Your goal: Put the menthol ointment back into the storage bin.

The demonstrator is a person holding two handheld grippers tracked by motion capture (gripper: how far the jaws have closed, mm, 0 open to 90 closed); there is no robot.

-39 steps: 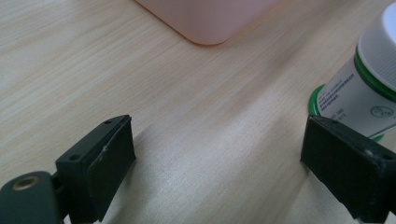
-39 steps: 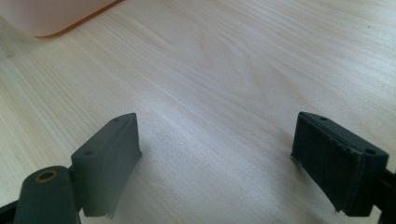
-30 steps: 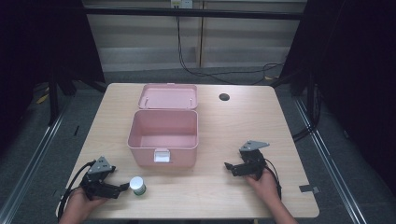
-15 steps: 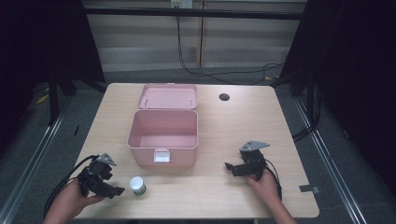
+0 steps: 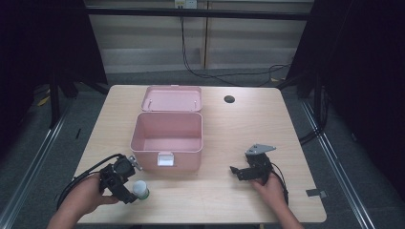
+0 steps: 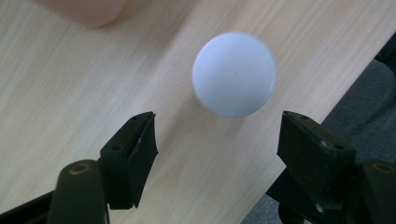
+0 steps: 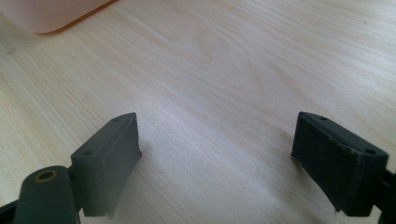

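Note:
A white round object [image 5: 140, 190], ball-shaped in the left gripper view [image 6: 233, 73], sits on the wooden table near its front edge. My left gripper [image 5: 131, 188] is right beside it on the left. Its jaws are open [image 6: 217, 135] and the white object lies just beyond the fingertips, apart from both. An open pink box [image 5: 167, 155] stands in the middle of the table with its lid [image 5: 172, 98] laid back. My right gripper [image 5: 236, 172] rests low at the front right, pointing left. It is open [image 7: 217, 135] over bare wood.
A corner of the pink box shows at the top of the left gripper view [image 6: 84, 9] and of the right gripper view [image 7: 51, 14]. A dark round hole [image 5: 229, 99] is at the table's back right. The table's front edge [image 6: 327, 93] runs close behind the white object.
My left hand drew back to the left, then swung the gripper round and closer to the white object. The right gripper, the box and the white object have stayed put.

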